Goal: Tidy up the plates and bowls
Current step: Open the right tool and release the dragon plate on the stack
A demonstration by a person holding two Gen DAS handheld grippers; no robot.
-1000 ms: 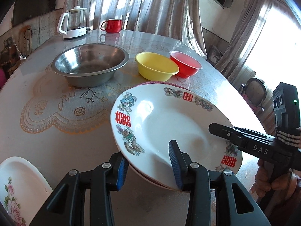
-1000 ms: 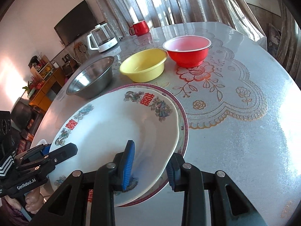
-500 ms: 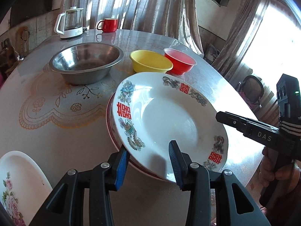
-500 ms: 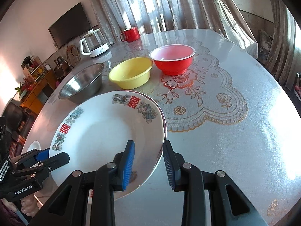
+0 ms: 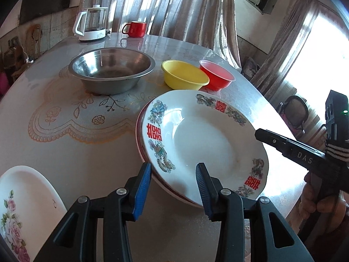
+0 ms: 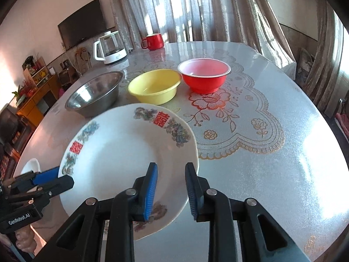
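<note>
A white plate [image 5: 207, 144] with red characters and dragon prints lies on a red-rimmed plate [image 5: 139, 135], set slightly to its right. My left gripper [image 5: 173, 167] straddles the near-left rim, one pad outside and one on the plate's face, and looks shut on it. My right gripper [image 6: 171, 167] straddles the opposite rim of the same plate [image 6: 122, 163], and its jaws are closing with the rim between them. Each gripper shows in the other's view: the right gripper [image 5: 258, 132] and the left gripper [image 6: 61, 178]. The lower plate is hidden in the right wrist view.
Beyond the plates stand a steel bowl [image 5: 111, 69], a yellow bowl [image 5: 183, 76] and a red bowl [image 5: 216, 76]. A floral plate [image 5: 26, 196] lies at the near left. A kettle [image 5: 92, 24] and a red mug [image 5: 135, 29] stand at the table's far edge.
The white plate was held tilted above the red-rimmed plate and has come down onto it, both grippers moving with it. The right gripper's jaws stand closer together.
</note>
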